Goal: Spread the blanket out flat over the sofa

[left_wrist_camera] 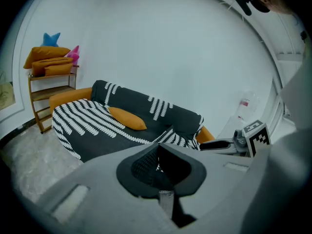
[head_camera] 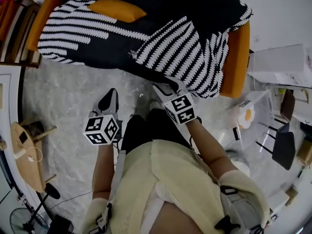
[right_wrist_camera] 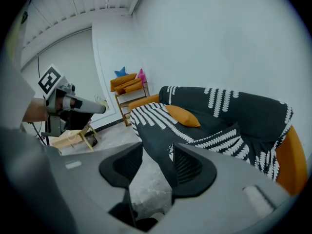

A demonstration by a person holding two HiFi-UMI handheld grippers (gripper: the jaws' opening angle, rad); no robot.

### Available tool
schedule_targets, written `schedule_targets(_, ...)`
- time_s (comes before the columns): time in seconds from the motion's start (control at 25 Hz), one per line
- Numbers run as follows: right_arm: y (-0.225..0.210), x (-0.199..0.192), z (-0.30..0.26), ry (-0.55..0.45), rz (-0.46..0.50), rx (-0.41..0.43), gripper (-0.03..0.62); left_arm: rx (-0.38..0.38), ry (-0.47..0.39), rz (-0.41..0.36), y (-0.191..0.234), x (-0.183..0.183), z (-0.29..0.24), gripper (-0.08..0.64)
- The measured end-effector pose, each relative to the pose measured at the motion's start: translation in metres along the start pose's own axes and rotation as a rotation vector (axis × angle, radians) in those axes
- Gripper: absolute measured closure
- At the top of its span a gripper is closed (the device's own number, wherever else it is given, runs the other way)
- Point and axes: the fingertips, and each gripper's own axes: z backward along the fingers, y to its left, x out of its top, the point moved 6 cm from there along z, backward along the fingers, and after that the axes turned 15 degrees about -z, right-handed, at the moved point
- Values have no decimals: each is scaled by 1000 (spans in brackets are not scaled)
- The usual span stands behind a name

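A black blanket with white leaf stripes covers the orange sofa, rumpled and folded at the front right. An orange cushion lies on top of it. My right gripper is open at the blanket's hanging front edge; in the right gripper view floor shows between the pads, and the blanket's hem sits just past the right pad. My left gripper hovers over the floor short of the sofa, and its pads meet with nothing in them.
A wooden shelf with orange cushions stands left of the sofa. A small wooden stool and a fan are at the left. A white table and dark chairs are at the right. The marble floor lies between me and the sofa.
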Motion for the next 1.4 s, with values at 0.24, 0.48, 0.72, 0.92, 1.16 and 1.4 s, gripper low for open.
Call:
schedule_targets(0.24, -14, -7, -46, 67, -16, -11, 403, 6, 28, 14, 19, -9, -33, 555)
schedule_targets(0.48, -28, -5, -83, 120, -25, -56, 394, -28, 63, 24, 41, -22, -77, 555)
schedule_targets(0.72, -39, -4, -131, 192, -24, -70, 385, -59, 99, 31, 66, -32, -126, 555)
schedule_targets(0.92, -53, -7, -168, 244, -65, -77, 384, -74, 132, 43, 85, -37, -161, 555)
schedule_targets(1.16, -70, -15, -209, 305, -83, -103, 380, -75, 175, 64, 110, -51, -190, 555)
schedule_targets(1.4, -99, -43, -249, 354, -152, -146, 356, -71, 218, 64, 124, -72, -214, 555)
